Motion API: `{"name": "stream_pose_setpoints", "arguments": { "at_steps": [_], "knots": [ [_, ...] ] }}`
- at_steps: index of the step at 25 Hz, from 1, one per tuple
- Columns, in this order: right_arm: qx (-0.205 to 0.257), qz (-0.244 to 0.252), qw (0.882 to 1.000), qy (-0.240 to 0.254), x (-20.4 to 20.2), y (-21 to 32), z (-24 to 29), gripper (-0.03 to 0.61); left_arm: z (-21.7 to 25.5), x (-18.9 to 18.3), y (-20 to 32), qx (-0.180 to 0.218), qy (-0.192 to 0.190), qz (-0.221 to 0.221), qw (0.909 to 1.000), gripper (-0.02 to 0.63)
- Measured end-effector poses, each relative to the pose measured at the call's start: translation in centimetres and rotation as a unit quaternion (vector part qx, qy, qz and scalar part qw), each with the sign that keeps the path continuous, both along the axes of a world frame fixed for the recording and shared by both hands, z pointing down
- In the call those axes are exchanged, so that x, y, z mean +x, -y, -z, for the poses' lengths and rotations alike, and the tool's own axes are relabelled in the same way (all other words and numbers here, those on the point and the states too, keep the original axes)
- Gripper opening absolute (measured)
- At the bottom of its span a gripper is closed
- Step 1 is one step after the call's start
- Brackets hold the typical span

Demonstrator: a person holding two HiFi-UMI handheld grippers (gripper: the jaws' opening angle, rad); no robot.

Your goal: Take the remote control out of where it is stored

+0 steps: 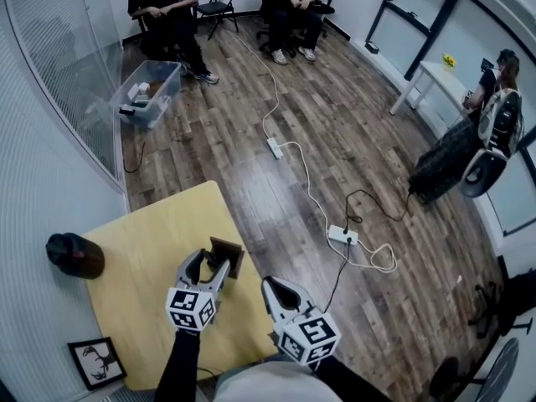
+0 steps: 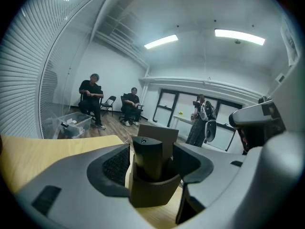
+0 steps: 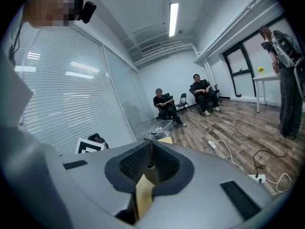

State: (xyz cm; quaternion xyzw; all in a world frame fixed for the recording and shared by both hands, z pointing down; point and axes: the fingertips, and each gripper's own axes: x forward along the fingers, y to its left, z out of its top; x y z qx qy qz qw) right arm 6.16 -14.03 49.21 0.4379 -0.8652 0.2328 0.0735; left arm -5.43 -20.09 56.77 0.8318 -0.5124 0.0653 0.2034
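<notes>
Brown holder (image 2: 155,193) on the table (image 1: 138,249) carries the dark remote (image 2: 147,154) upright, at 12 o'clock between the wide-set jaws of the left gripper (image 1: 209,262), which flank it without a clear grip. Right gripper (image 1: 272,288), at 4 o'clock from the holder, has its jaws together on nothing. Risk: closing low would likely pinch the holder too, lifting or tipping both.

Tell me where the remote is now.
In the left gripper view, the remote stands upright in the brown holder between the jaws of the left tool, near the table edge.
</notes>
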Motion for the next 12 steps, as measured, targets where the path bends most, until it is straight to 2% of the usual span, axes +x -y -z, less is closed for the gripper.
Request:
{"name": "stream_pose_setpoints", "arguments": {
  "at_steps": [12],
  "knots": [
    [-0.009, -0.002, 1.000, -0.005, 0.08, 0.22, -0.61, 0.008, -0.68, 0.05, 0.22, -0.002, 0.003, -0.005, 1.0000, 0.282]
  ]
}}
